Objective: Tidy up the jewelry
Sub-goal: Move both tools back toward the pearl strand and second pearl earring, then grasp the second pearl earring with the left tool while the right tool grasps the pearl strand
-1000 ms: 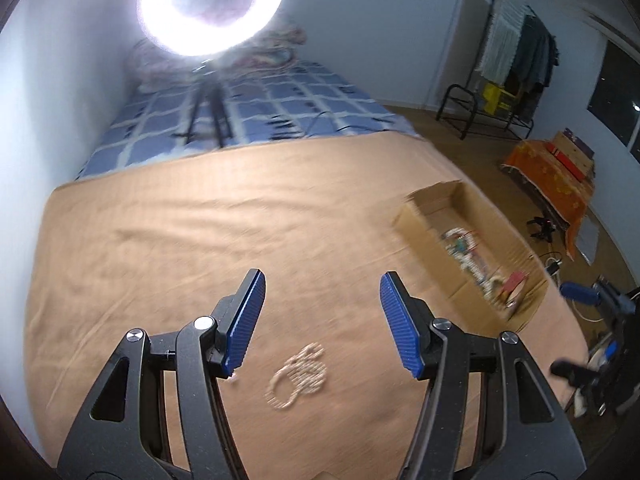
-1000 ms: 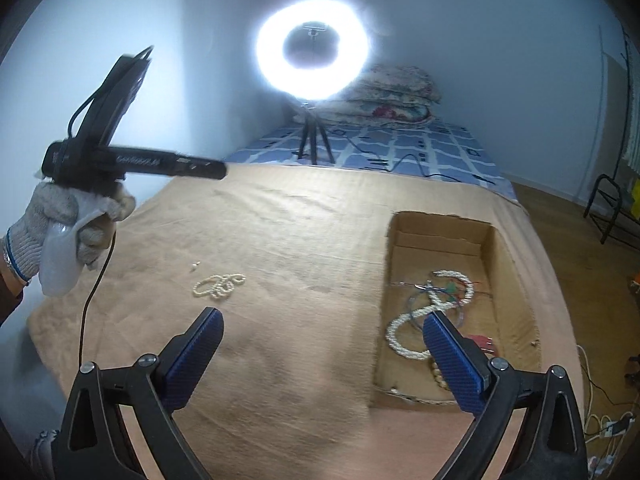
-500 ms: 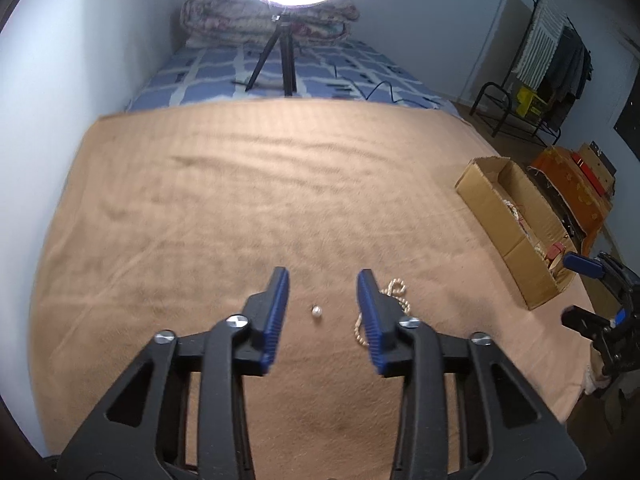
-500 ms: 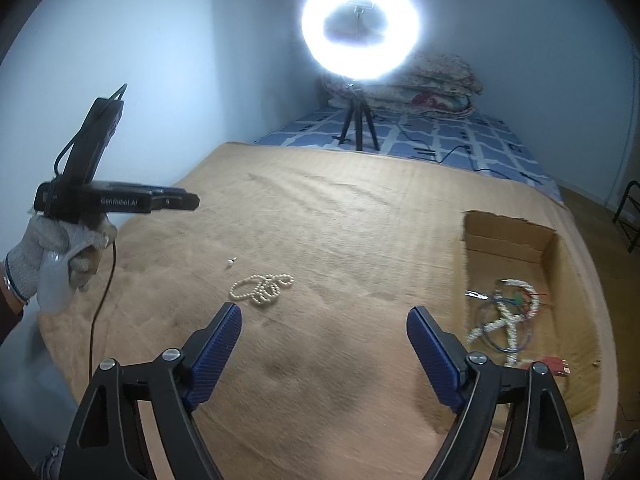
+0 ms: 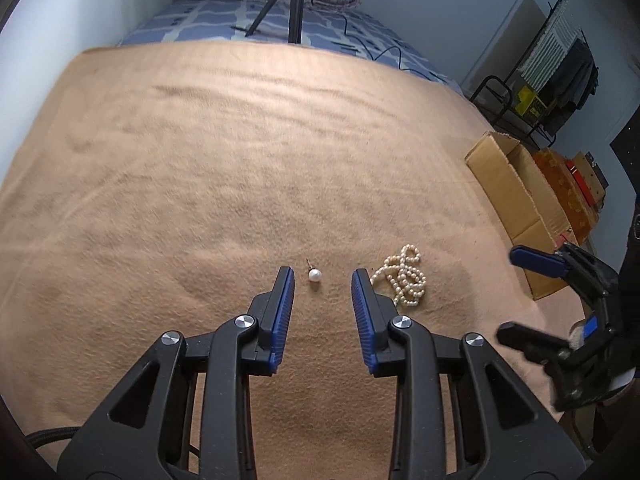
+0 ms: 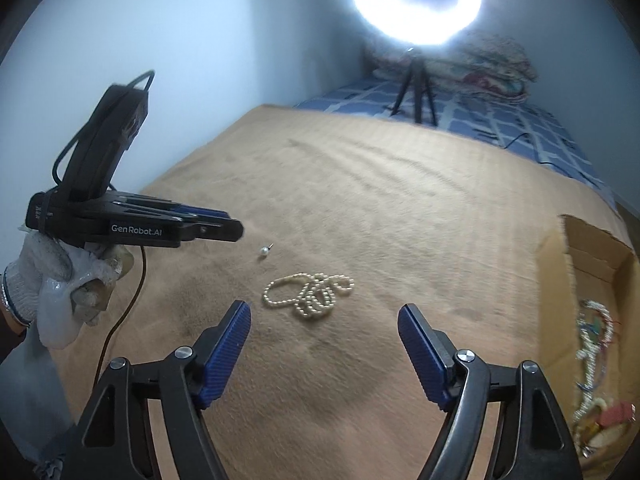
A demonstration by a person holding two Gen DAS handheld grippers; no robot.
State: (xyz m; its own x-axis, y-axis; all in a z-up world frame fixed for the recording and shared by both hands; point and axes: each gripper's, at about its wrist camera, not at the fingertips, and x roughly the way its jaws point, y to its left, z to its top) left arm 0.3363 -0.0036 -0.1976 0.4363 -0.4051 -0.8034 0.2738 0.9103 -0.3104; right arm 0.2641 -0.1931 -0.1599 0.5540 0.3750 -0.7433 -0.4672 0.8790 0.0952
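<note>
A small pearl stud earring (image 5: 315,275) (image 6: 264,251) lies on the tan blanket (image 5: 240,160). My left gripper (image 5: 322,274) hovers over it, pearl just ahead between the fingertips, untouched; its jaws are closing. A tangled pearl necklace (image 5: 402,280) (image 6: 310,294) lies to the right of the stud. My right gripper (image 6: 323,311) points at the necklace from just short of it, with nothing between its pads; its jaws are closing too. Each gripper shows in the other's view: left gripper (image 6: 224,230), right gripper (image 5: 510,294).
An open cardboard box (image 5: 516,188) (image 6: 560,280) sits at the blanket's right edge with several jewelry pieces (image 6: 592,328) inside. A ring light (image 6: 416,0) on a tripod (image 5: 294,8) stands on the blue bedding behind. A gloved hand (image 6: 52,280) holds the left gripper.
The left gripper has dropped toward the pearl stud and its jaws have narrowed a lot. The right gripper has swung left from the box to the necklace, jaws a little narrower.
</note>
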